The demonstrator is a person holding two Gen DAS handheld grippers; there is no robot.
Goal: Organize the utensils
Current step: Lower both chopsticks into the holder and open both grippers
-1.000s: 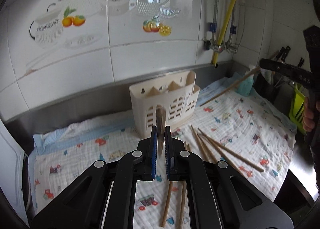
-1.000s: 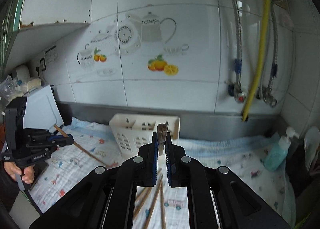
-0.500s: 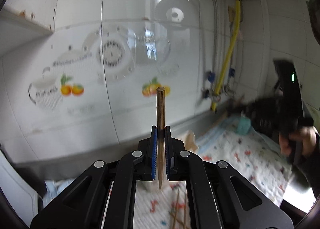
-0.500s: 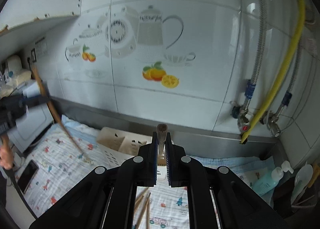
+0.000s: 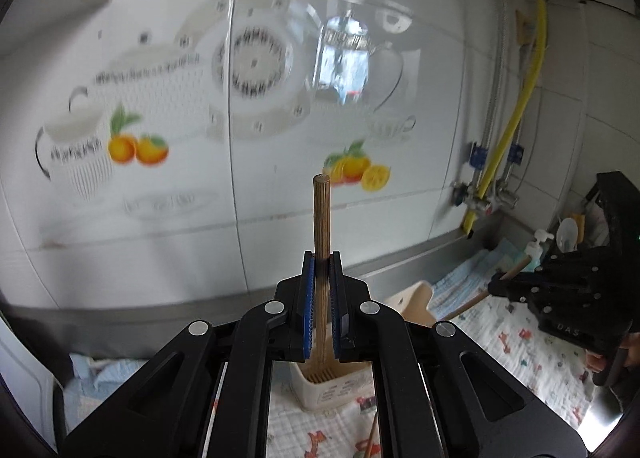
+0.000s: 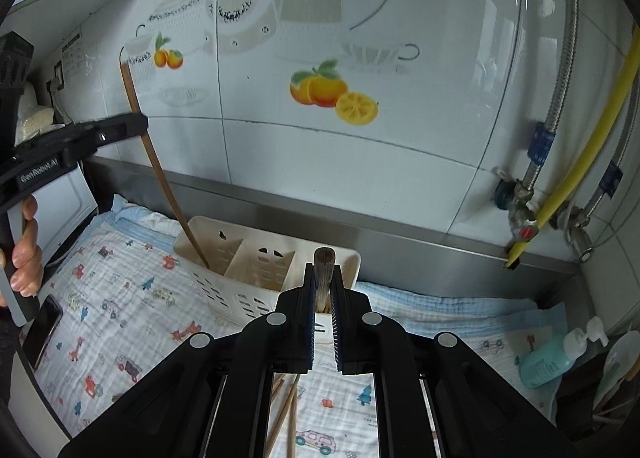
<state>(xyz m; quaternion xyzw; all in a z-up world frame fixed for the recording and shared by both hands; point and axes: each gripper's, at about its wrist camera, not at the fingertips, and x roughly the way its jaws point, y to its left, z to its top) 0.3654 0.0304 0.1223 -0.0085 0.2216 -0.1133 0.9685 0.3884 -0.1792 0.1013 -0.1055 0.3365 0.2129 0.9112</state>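
Note:
My left gripper [image 5: 321,270] is shut on a wooden chopstick [image 5: 321,225] held upright; its lower tip reaches into the left compartment of the cream utensil holder [image 5: 328,390]. In the right wrist view that chopstick [image 6: 158,173] slants down into the holder [image 6: 240,262], held by the left gripper [image 6: 124,125]. My right gripper [image 6: 323,278] is shut on another wooden chopstick [image 6: 323,262], just in front of the holder's right end. The right gripper also shows in the left wrist view [image 5: 504,290] with its chopstick [image 5: 472,298].
Several loose chopsticks [image 6: 286,406] lie on the printed cloth [image 6: 120,322] below my right gripper. A teal soap bottle [image 6: 552,358] stands at the right, a phone [image 6: 42,332] lies at the left edge. Tiled wall and yellow hose [image 6: 576,161] stand behind.
The left gripper has tilted its chopstick upright and brought its tip down into the holder. The right gripper has moved closer to the holder with its chopstick.

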